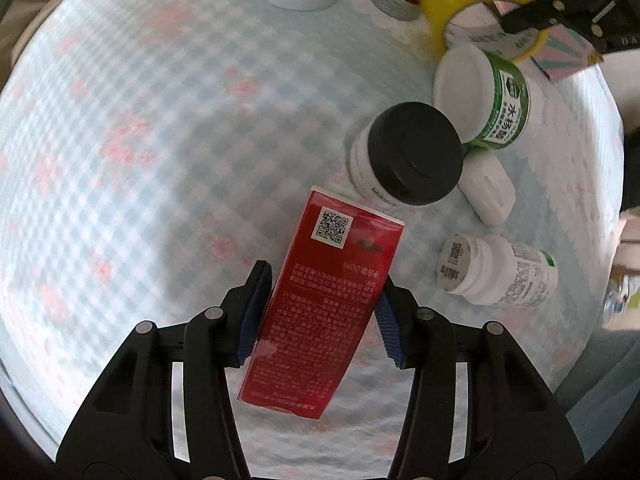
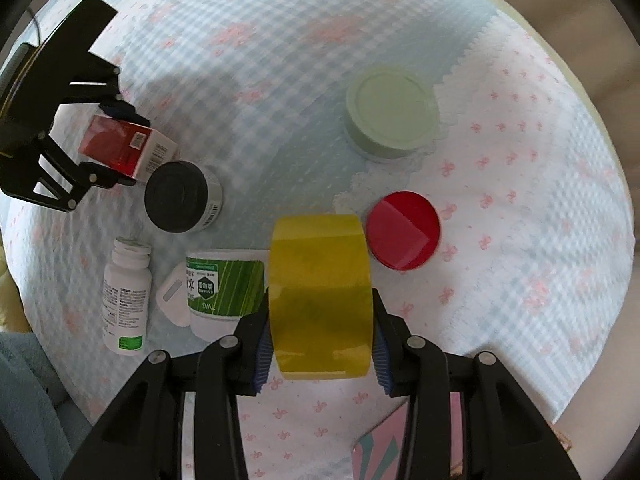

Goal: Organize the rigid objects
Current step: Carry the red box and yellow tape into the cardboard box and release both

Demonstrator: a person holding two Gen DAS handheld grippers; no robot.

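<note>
1. Grip status: we have the left gripper [image 1: 320, 312] clamped on a red carton [image 1: 320, 304], blue ribbed pads pressed against its two long sides. Glossy rectangular box, QR sticker near the top, dense small print below. It hangs tilted over the checked cloth [image 1: 140, 140].
2. We have the right gripper [image 2: 320, 340] clenched on a yellow tape roll [image 2: 320, 296], pads on its two flat faces, smooth shiny band facing the camera.
3. Just beside the carton in the left view: black-lidded jar [image 1: 412, 152], round, matte cap, white body.
4. Next to that jar, a white tub with green label [image 1: 484, 96] lies on its side, touching a small white rounded case [image 1: 486, 188].
5. White pill bottle [image 1: 496, 276], uncapped, also on its side, near the case.
6. Right view shows a pale green round tin [image 2: 390, 114] and a red-lidded jar [image 2: 402, 236] upright, the red lid just beside the tape.
7. Cloth is soft, blue-white gingham with pink bows; a scalloped lace edge overlaps it.
</note>
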